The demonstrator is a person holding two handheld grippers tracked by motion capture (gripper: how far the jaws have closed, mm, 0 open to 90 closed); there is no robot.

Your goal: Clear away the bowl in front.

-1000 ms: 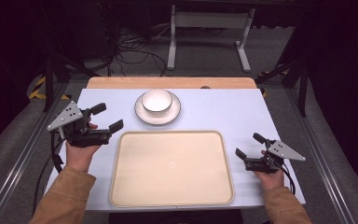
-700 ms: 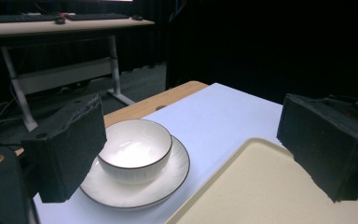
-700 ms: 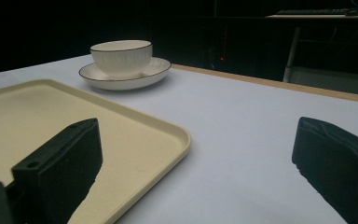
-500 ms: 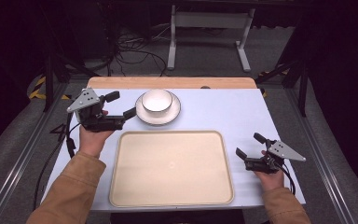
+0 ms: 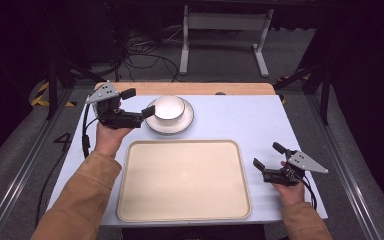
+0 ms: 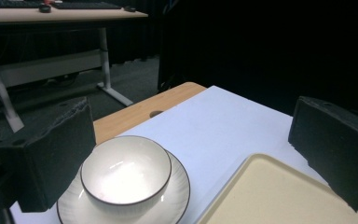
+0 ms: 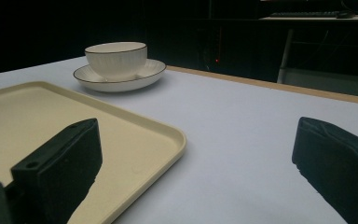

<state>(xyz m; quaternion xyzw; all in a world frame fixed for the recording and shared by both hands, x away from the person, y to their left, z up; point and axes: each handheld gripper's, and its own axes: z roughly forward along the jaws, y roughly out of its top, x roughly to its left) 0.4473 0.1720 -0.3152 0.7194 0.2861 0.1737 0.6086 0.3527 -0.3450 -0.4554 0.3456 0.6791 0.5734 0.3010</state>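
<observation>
left tongs (image 5: pixel 139 103) at a white ribbed bowl with a dark rim (image 5: pixel 169 107) on its white saucer (image 5: pixel 186 121).
the bowl stands on the light blue bench (image 5: pixel 240 117) just beyond the far edge of the cream rectangular plastic tray (image 5: pixel 184 180), the landmark; the left tongs, jaws wide and just opened further, sit beside the bowl with nothing between them; the right tongs (image 5: pixel 268 156), also wide and empty, rest near the tray's right edge.
</observation>
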